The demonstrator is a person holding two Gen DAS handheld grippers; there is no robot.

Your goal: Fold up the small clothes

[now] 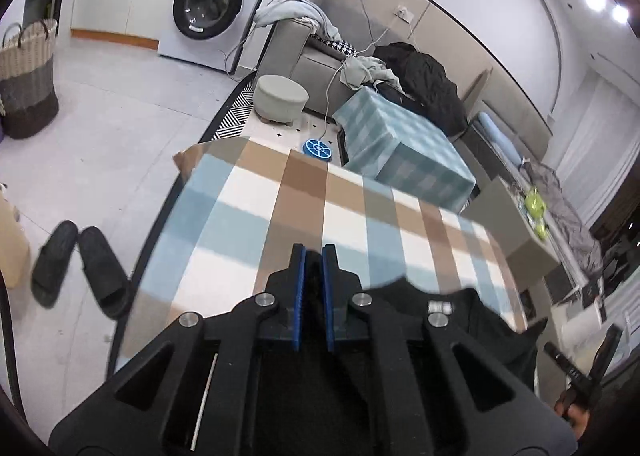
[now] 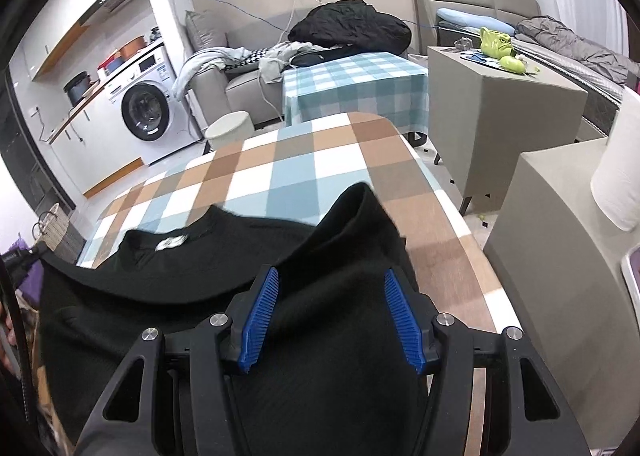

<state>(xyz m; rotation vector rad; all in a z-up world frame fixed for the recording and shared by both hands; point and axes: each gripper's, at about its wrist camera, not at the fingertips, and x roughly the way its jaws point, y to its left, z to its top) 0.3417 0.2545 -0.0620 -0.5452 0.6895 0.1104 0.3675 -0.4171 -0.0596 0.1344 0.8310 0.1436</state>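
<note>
A small black shirt [image 2: 328, 256] with a white neck label [image 2: 171, 243] lies at the near end of a table covered in a brown, blue and white checked cloth [image 2: 288, 172]. My right gripper [image 2: 331, 310] is open, its blue pads on either side of the shirt's right shoulder, which is raised in a fold. My left gripper [image 1: 314, 272] has its blue pads almost together with dark fabric between them low down; the shirt [image 1: 460, 308] shows just to its right. The checked cloth [image 1: 320, 208] stretches ahead.
A second table with a teal checked cloth [image 2: 356, 88] stands beyond. A grey sofa [image 2: 224, 84] with clothes, a round stool [image 1: 282, 96], a washing machine [image 1: 216, 4], a basket [image 1: 28, 76] and slippers [image 1: 80, 264] lie left. Grey cabinets [image 2: 500, 112] stand right.
</note>
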